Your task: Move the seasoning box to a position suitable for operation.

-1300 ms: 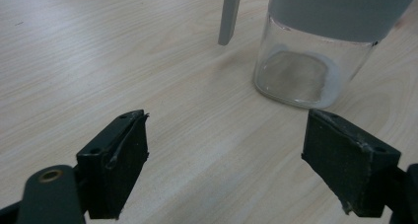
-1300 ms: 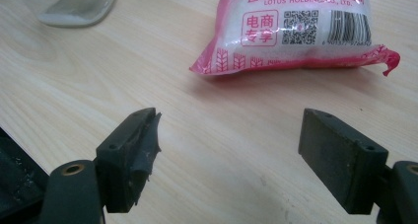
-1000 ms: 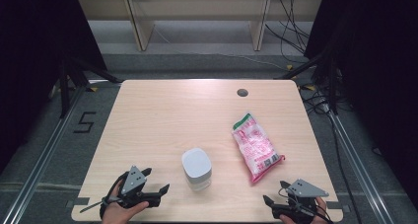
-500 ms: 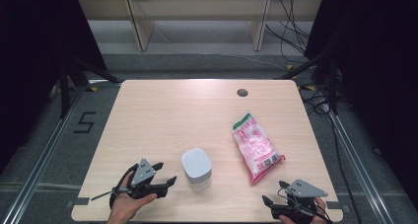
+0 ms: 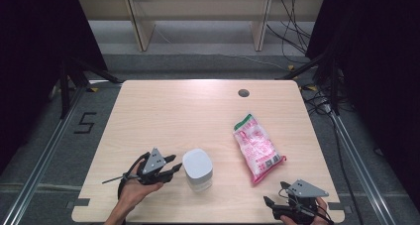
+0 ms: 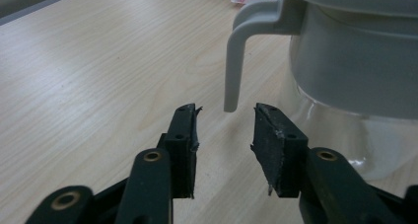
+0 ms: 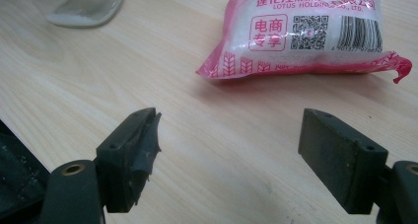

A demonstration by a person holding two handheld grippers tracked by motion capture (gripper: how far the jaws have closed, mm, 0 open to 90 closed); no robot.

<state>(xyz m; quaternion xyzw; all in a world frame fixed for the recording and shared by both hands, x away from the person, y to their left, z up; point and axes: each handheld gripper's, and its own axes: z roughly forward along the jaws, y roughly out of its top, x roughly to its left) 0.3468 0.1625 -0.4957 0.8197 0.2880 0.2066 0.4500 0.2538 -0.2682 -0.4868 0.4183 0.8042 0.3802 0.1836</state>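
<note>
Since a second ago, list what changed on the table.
The left hand-held gripper moved across the table toward the jug; its jaws have just been closing and now line up with the handle, not yet pressing it. The right hand-held gripper, the jug and the pink bag stayed put.

Lighting is even and overhead on the table [image 5: 163, 111], which reads bright against near-black surroundings left and right of it. Mild glare washes the tabletop's far edge. The jug [image 5: 197, 168] throws only a short, soft shadow at its base. The high view is slightly soft overall. In the left gripper view, the jug [image 6: 355, 51] is blurred, and the near jaws are sharp.
</note>
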